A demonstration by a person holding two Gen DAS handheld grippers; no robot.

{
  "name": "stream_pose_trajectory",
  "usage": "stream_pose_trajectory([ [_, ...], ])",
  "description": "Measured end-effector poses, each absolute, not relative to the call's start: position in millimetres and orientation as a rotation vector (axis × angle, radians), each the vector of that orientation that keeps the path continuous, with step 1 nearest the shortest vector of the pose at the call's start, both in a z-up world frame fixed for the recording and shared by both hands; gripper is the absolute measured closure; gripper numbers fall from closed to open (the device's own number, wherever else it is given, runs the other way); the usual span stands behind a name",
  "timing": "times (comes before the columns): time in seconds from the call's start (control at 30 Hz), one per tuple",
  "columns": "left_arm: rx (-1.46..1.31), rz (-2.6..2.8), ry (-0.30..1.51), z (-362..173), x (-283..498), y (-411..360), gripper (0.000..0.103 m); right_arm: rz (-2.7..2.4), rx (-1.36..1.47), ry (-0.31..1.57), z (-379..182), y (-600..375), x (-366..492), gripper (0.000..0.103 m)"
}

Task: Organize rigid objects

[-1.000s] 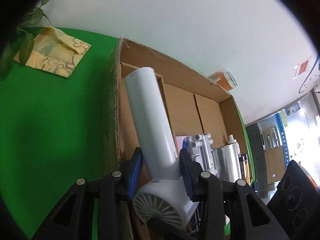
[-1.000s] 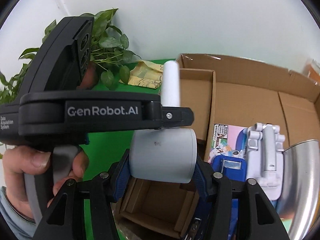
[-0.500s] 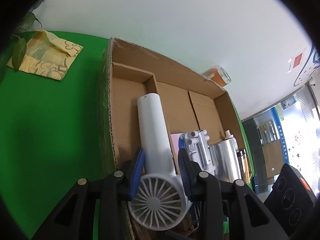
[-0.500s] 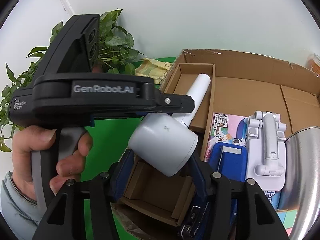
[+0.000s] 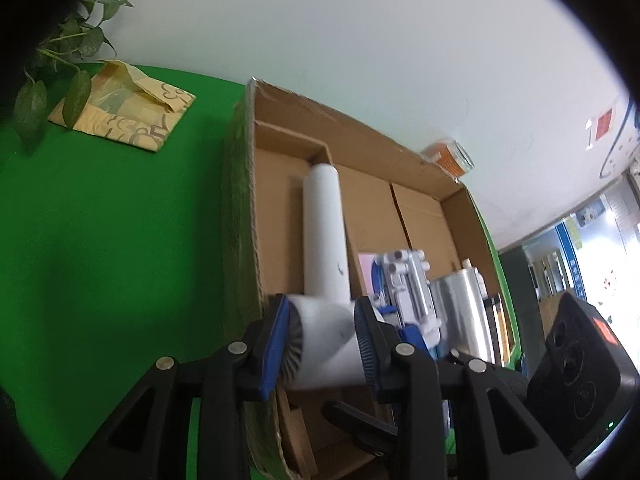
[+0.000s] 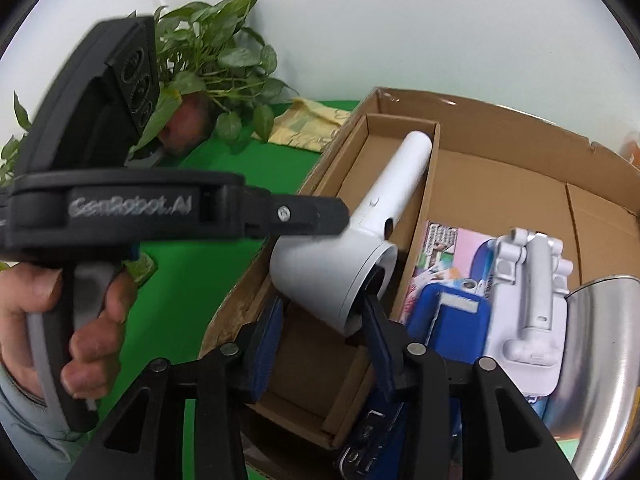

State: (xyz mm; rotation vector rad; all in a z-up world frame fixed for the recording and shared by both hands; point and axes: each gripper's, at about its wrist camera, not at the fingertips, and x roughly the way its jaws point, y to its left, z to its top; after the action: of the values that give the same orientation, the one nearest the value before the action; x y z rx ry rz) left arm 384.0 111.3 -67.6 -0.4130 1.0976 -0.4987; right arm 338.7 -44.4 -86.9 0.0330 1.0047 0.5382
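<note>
Left gripper (image 5: 323, 338) pinches the barrel of the white hair dryer (image 5: 324, 248) between its blue pads. Right gripper (image 6: 325, 334) stands spread, with the barrel's open mouth between its fingers; whether they touch it cannot be told. The dryer lies in the narrow left compartment of the cardboard box (image 6: 520, 184), its handle's long axis pointing far, the tip leaning on the divider.

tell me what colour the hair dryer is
White all over; the hair dryer shows best in the right wrist view.
</note>
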Motion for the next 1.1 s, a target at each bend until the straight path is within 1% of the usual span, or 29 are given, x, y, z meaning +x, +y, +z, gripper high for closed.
stream_pose_trajectory([
  [0.2, -0.409, -0.481, 1.131, -67, 367, 111, 0.071, 0.594, 0.033, 1.01, -86, -49, 333, 0.056],
  [0.3, -0.404, -0.474, 1.144, -66, 359, 111, 0.071, 0.626, 0.036, 1.005, -81, -51, 328, 0.046],
  [0.37, -0.401, -0.45, 1.136, -62, 351, 114, 0.072, 0.617, 0.03, 0.968, -74, -56, 318, 0.028],
  [0.4, -0.401, -0.444, 1.121, -58, 346, 116, 0.072, 0.61, 0.029, 0.951, -69, -60, 311, 0.023],
  [0.43, -0.385, -0.424, 1.09, -52, 338, 118, 0.072, 0.589, 0.038, 0.927, -63, -68, 300, 0.014],
  [0.47, -0.348, -0.387, 1.053, -43, 327, 118, 0.072, 0.578, 0.054, 0.906, -57, -77, 289, 0.008],
  [0.5, -0.309, -0.346, 1.018, -35, 318, 118, 0.071, 0.571, 0.069, 0.89, -52, -84, 278, 0.006],
  [0.57, -0.212, -0.25, 0.911, -13, 290, 114, 0.062, 0.536, 0.094, 0.844, -41, -103, 252, 0.001],
  [0.6, -0.161, -0.204, 0.846, -2, 271, 109, 0.046, 0.492, 0.091, 0.807, -37, -113, 235, 0.0],
  [0.63, -0.116, -0.16, 0.786, 7, 252, 103, 0.023, 0.449, 0.077, 0.781, -35, -121, 221, 0.0],
  [0.67, -0.089, -0.127, 0.741, 13, 237, 98, 0.015, 0.398, 0.049, 0.755, -35, -128, 207, 0.0],
  [0.7, -0.061, -0.082, 0.682, 19, 219, 91, 0.013, 0.342, 0.015, 0.732, -37, -136, 192, 0.0],
  [0.77, -0.025, -0.015, 0.583, 22, 185, 76, 0.013, 0.265, -0.015, 0.731, -45, -150, 170, 0.0],
  [0.87, 0.0, 0.011, 0.567, 13, 157, 53, 0.013, 0.237, -0.015, 0.766, -56, -171, 146, 0.0],
  [1.1, -0.002, -0.026, 0.571, -1, 123, 5, 0.013, 0.214, -0.019, 0.761, -62, -205, 95, 0.0],
])
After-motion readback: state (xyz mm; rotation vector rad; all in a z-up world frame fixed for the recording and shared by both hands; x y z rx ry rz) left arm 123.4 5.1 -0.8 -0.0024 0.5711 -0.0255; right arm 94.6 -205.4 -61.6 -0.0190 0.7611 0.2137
